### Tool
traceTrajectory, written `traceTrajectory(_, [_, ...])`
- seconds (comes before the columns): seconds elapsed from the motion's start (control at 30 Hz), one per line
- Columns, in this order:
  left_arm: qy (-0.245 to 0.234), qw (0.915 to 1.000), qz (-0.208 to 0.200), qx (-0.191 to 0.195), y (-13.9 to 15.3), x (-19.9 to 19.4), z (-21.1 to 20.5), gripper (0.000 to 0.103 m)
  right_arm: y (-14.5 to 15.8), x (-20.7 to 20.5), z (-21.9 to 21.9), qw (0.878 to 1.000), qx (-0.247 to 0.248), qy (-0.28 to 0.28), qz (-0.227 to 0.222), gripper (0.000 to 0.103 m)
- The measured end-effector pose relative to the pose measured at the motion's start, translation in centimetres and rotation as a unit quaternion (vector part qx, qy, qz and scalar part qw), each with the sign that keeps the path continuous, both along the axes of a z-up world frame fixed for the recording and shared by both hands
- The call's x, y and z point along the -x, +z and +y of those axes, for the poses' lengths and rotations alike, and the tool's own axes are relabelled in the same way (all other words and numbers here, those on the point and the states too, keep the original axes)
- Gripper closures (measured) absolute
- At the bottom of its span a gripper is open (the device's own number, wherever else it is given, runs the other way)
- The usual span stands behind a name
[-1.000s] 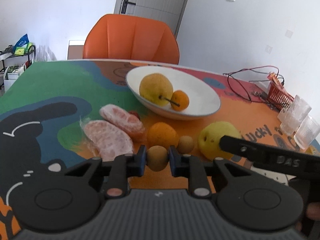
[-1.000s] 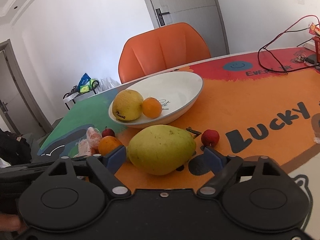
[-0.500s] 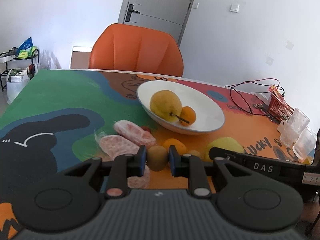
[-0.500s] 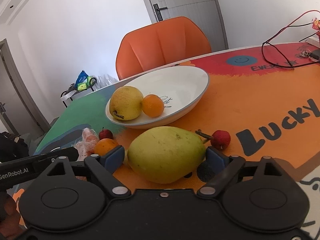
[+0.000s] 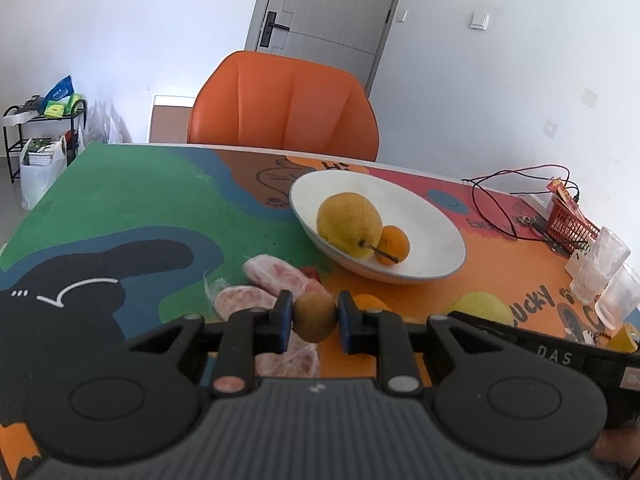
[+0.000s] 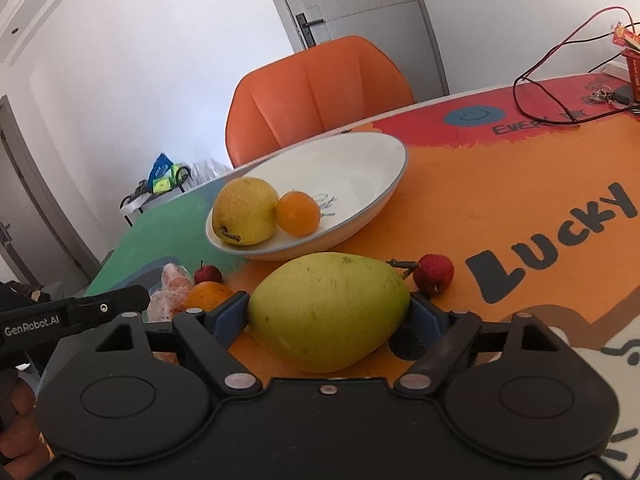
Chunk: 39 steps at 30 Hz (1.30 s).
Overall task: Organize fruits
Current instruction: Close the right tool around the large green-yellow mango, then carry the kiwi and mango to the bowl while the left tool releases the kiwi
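My left gripper point(image 5: 314, 318) is shut on a small brown round fruit point(image 5: 315, 317), held above the table in front of the white bowl point(image 5: 436, 236). The bowl holds a yellow pear point(image 5: 349, 224) and a small orange point(image 5: 394, 245). My right gripper point(image 6: 329, 314) is shut on a large green pear point(image 6: 329, 312), in front of the bowl point(image 6: 360, 168). An orange point(image 6: 206, 294), peeled pomelo pieces point(image 5: 276, 276), a small dark red fruit point(image 6: 207, 274) and a red lychee-like fruit point(image 6: 434, 274) lie on the table.
An orange chair point(image 5: 282, 110) stands behind the table. A red basket point(image 5: 570, 224) with cables and clear glasses point(image 5: 600, 272) sit at the right side. A shelf with bags point(image 5: 40, 132) stands on the floor at left.
My left gripper has risen and drawn back with the brown fruit, so the table fruits sit lower in its view. My right gripper has closed on the green pear and tilted.
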<state>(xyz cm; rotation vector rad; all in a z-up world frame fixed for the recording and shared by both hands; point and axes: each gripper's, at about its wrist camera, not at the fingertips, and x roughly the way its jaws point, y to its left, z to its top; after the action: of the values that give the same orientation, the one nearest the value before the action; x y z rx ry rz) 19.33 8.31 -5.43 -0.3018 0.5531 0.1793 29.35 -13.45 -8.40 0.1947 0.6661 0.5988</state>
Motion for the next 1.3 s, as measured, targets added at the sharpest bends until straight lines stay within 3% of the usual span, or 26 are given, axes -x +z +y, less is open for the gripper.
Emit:
traceTrajectory(0.57, [-0.029, 0.9987, -0.033, -0.025, 2.7, -1.7, -1.7, 0.081, 3.2, -0.5, -1.8, 0.999, -0.016, -0.014, -0.043, 0.022])
traceTrajectory(1.0, [-0.057, 0.997, -0.046, -0.025, 3.9, -5.8, -3.0, 0.081, 4.6, -2.2, -2.7, 0.997, -0.018, -0.025, -0.064, 0.022])
traceTrajectory(1.3, [-0.058, 0.9977, -0.033, -0.012, 3.6, -9.2, -2.5, 0.081, 4.8, -3.7, -2.2, 0.997, -0.015, -0.026, -0.067, 0.022])
